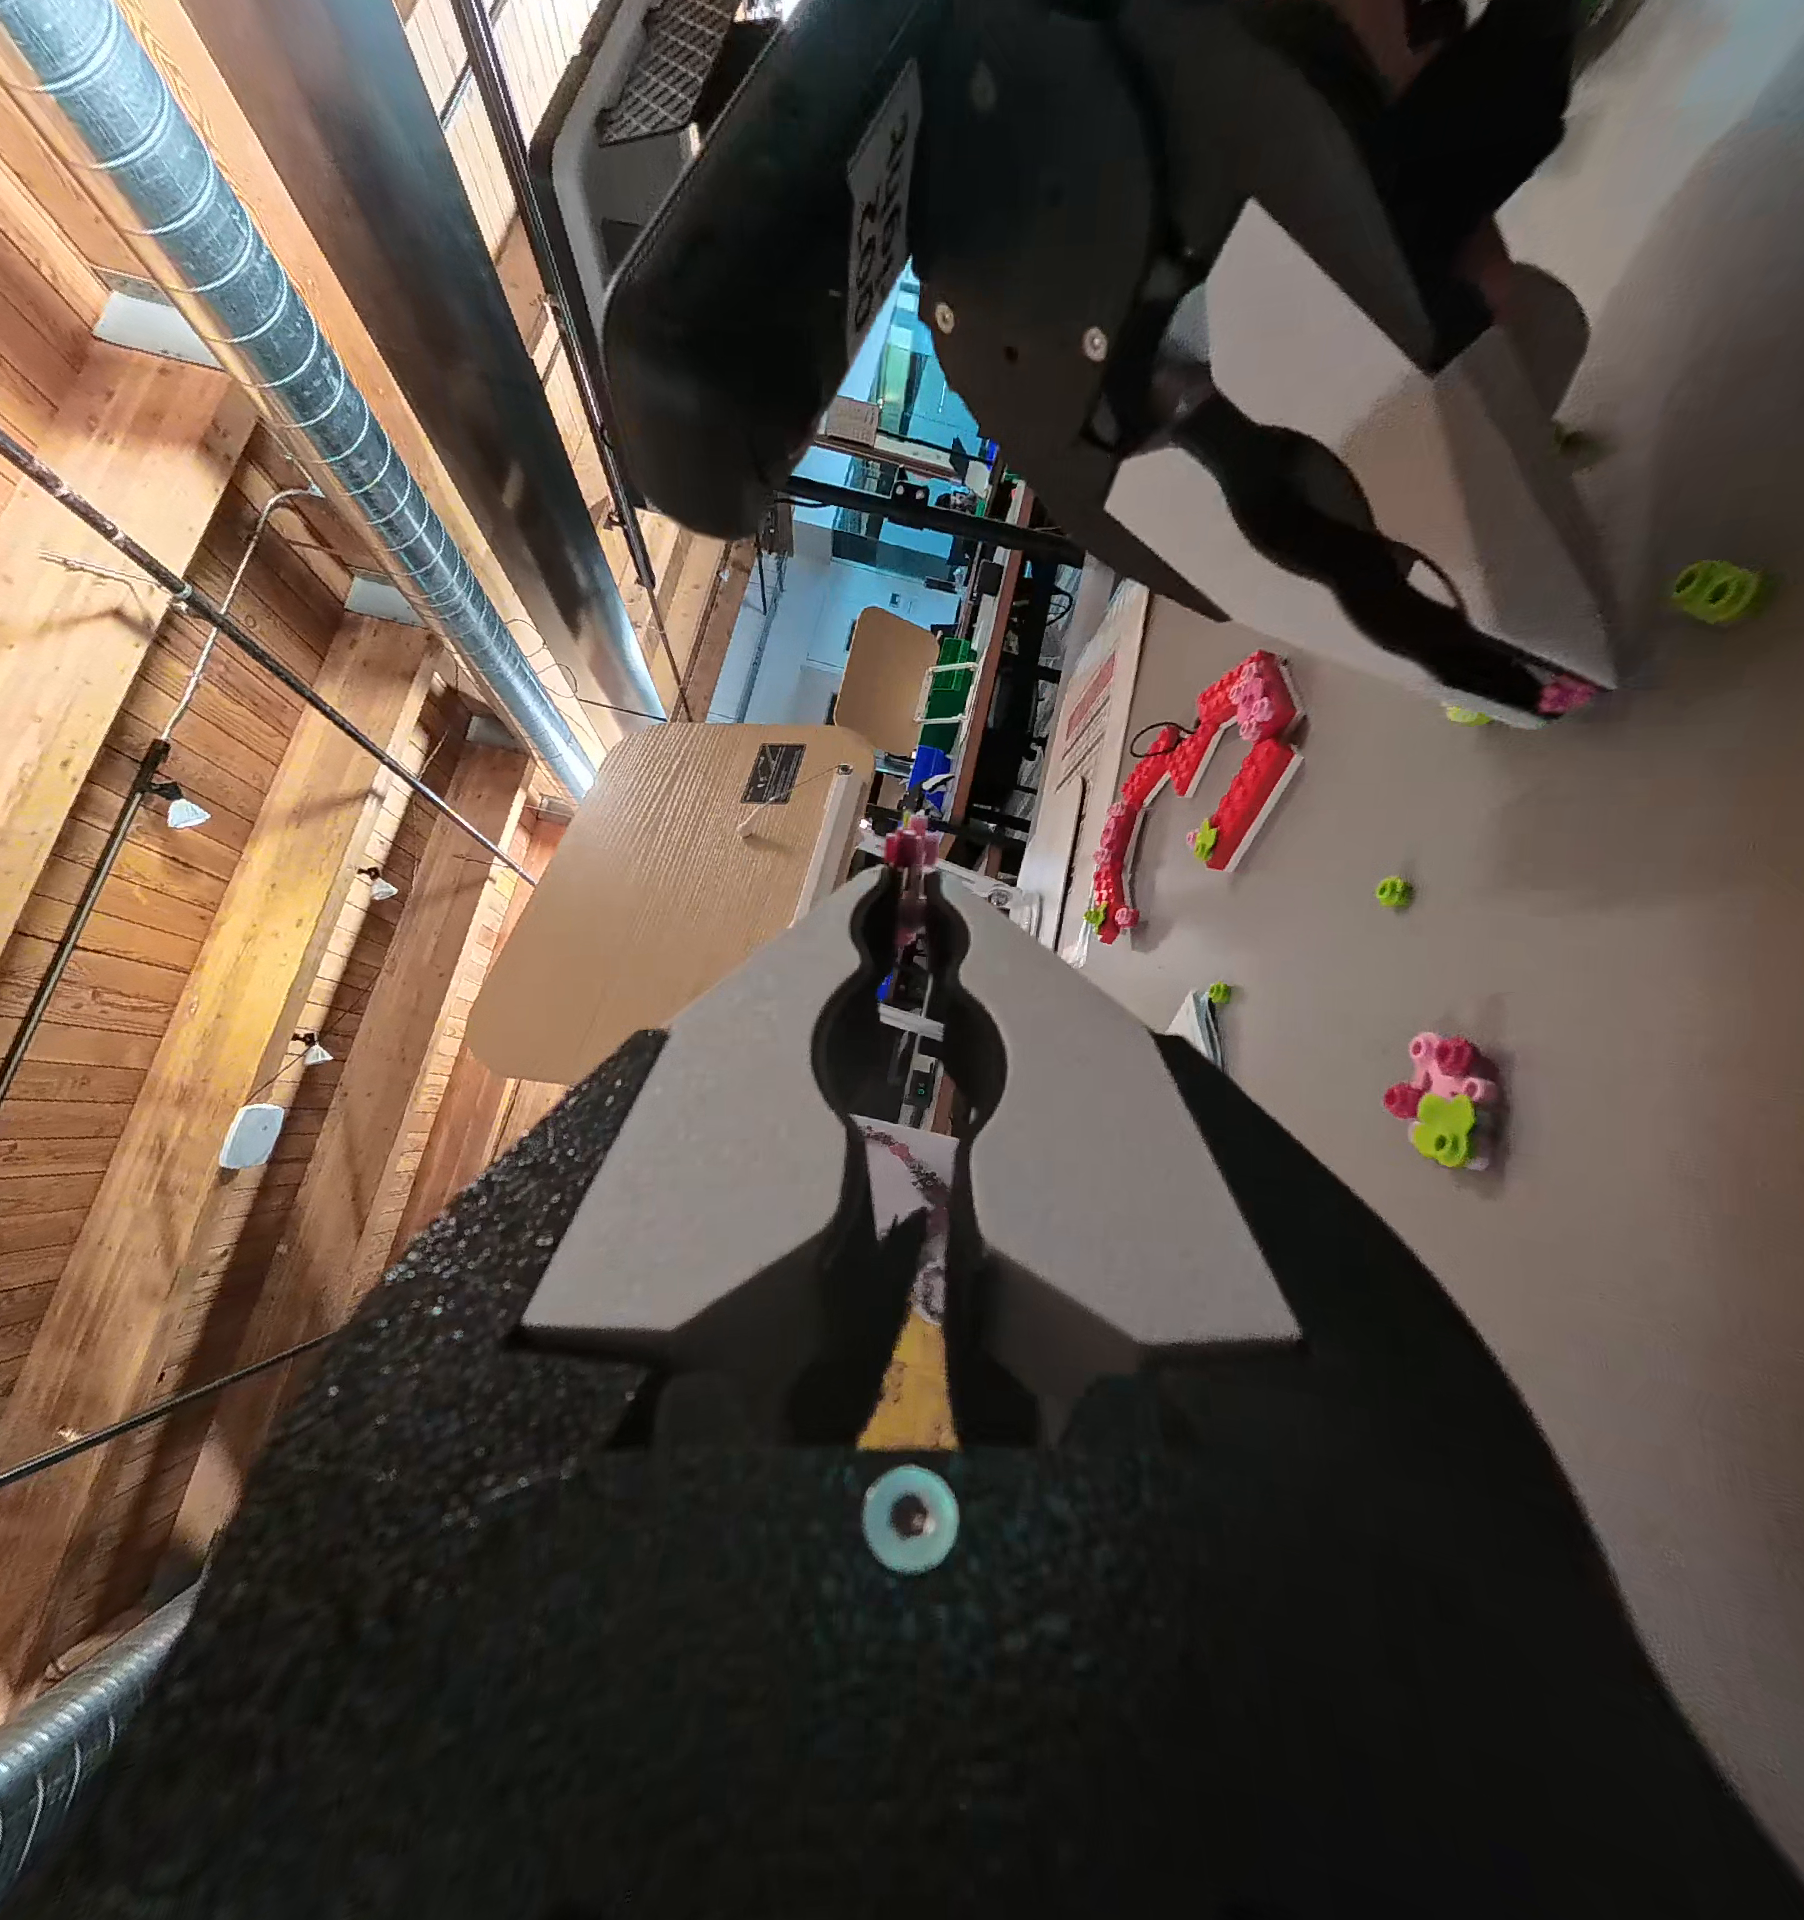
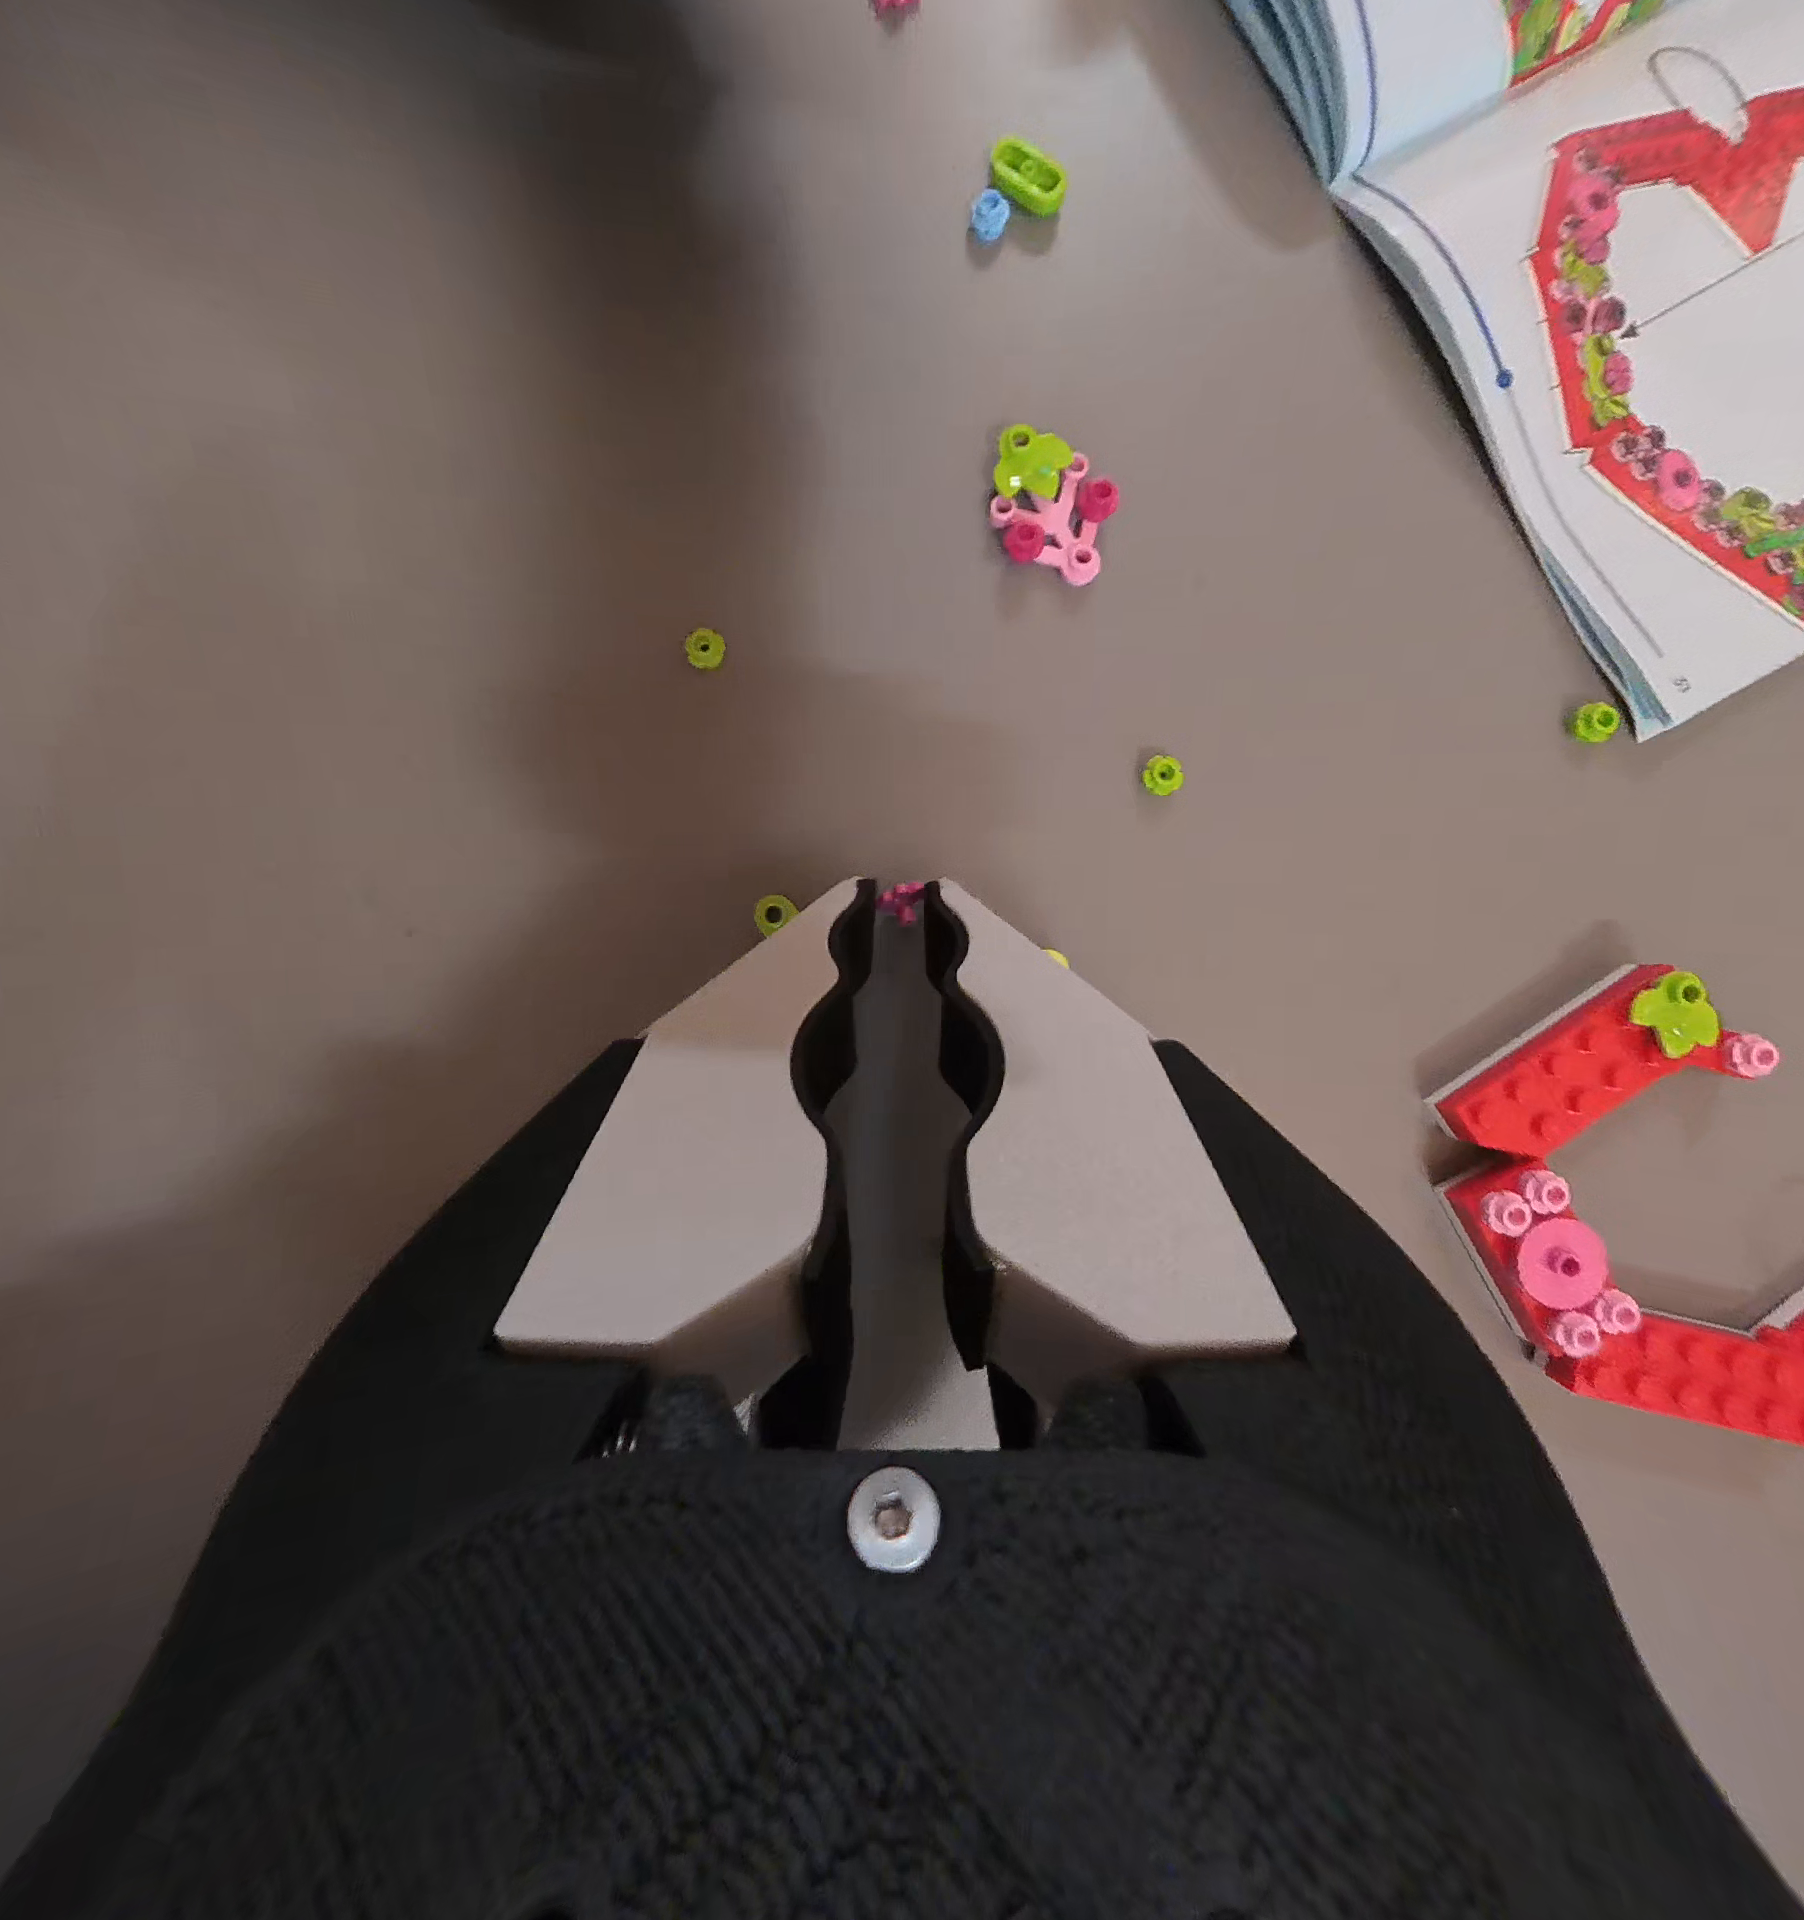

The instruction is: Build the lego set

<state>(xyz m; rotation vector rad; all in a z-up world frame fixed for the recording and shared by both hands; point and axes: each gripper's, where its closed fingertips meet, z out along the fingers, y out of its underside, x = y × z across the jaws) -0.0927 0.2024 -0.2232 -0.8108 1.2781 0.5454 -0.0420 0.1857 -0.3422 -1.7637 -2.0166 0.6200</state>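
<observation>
My left gripper (image 1: pixel 910 881) is lifted off the table and tilted, shut on a small magenta flower piece (image 1: pixel 908 844) at its tips. My right gripper (image 2: pixel 900 891) points down at the grey table (image 2: pixel 358 520), its jaws closed on another small magenta piece (image 2: pixel 900 902) at the tips. It also shows in the left wrist view (image 1: pixel 1563 694), low over the table. The partly built red heart frame (image 2: pixel 1646 1247) with pink flowers and a green leaf lies to the right of the right gripper. It also shows in the left wrist view (image 1: pixel 1204 790).
An open instruction booklet (image 2: pixel 1656 312) lies at the far right. A pink and green flower cluster (image 2: pixel 1049 509) lies ahead of the right gripper. Loose green round studs (image 2: pixel 1162 775) and a green oval piece (image 2: pixel 1028 177) are scattered around. A wooden chair (image 1: pixel 669 883) stands beyond the table. The grippers' ends are close to 12 cm from one another.
</observation>
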